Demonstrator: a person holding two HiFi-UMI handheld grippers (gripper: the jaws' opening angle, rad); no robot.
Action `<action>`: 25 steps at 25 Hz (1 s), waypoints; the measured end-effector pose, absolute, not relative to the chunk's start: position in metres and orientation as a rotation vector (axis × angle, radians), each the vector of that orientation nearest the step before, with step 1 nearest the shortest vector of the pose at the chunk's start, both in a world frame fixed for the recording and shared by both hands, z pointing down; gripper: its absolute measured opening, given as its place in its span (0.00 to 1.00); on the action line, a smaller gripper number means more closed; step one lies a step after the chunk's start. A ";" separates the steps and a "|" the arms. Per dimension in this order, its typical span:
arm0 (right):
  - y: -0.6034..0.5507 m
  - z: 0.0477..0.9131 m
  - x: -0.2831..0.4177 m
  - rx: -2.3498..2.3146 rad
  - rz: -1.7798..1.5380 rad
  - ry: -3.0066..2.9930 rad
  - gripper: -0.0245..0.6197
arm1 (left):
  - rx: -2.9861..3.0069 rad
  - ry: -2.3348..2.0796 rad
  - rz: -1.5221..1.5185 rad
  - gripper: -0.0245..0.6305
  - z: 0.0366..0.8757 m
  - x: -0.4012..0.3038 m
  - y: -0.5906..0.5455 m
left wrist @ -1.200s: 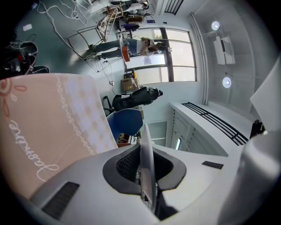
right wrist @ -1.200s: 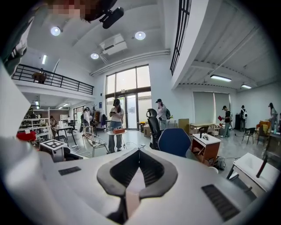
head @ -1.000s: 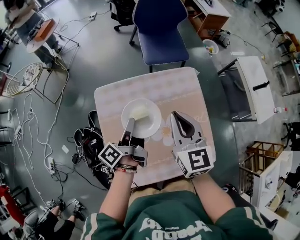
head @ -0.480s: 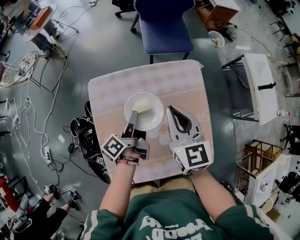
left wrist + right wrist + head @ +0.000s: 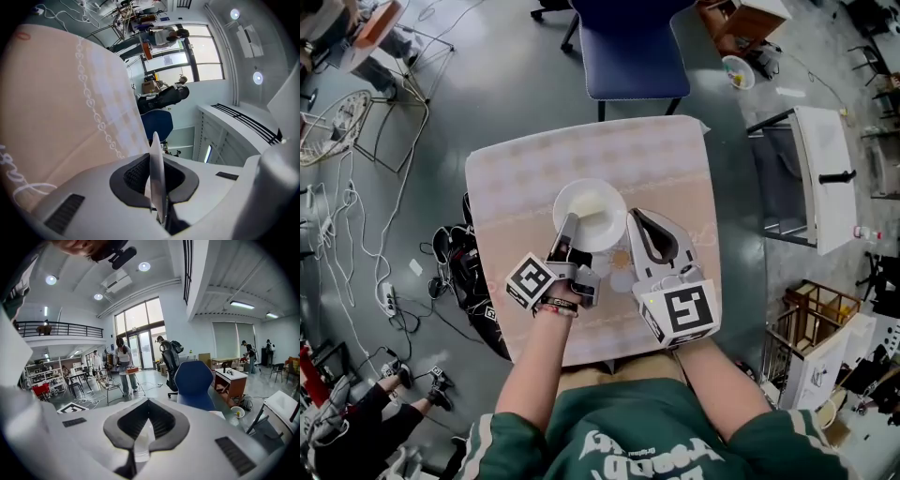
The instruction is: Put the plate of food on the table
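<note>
The right hand-held gripper, jaws pressed together, has edged up beside the plate. The plate is round and white, holds pale food, and sits at mid-tabletop, its rim pinched by the left hand-held gripper.

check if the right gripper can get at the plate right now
Probably yes: the right gripper sits close beside the plate with nothing between them, though its jaws are shut and would need to open first.

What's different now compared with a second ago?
The left gripper has carried the plate slightly towards the middle of the table, and the right gripper has drawn in beside its rim. The left grip on the rim is unchanged; the right jaws remain shut.
</note>
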State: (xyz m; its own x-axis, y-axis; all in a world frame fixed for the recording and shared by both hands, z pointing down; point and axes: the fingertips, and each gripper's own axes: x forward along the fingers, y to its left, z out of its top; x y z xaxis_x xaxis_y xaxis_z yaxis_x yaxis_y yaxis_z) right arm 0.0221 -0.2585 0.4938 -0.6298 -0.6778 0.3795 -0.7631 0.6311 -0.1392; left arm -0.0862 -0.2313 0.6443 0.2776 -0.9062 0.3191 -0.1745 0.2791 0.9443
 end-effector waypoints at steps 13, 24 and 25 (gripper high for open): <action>-0.269 0.513 0.034 1.122 0.466 -2.547 0.06 | 1.154 -1.217 -0.632 0.08 0.681 -0.074 -0.236; -0.268 0.525 0.034 1.099 0.508 -2.538 0.06 | 1.128 -1.239 -0.577 0.08 0.696 -0.072 -0.234; -0.268 0.527 0.035 1.099 0.514 -2.535 0.06 | 1.130 -1.240 -0.570 0.08 0.697 -0.072 -0.233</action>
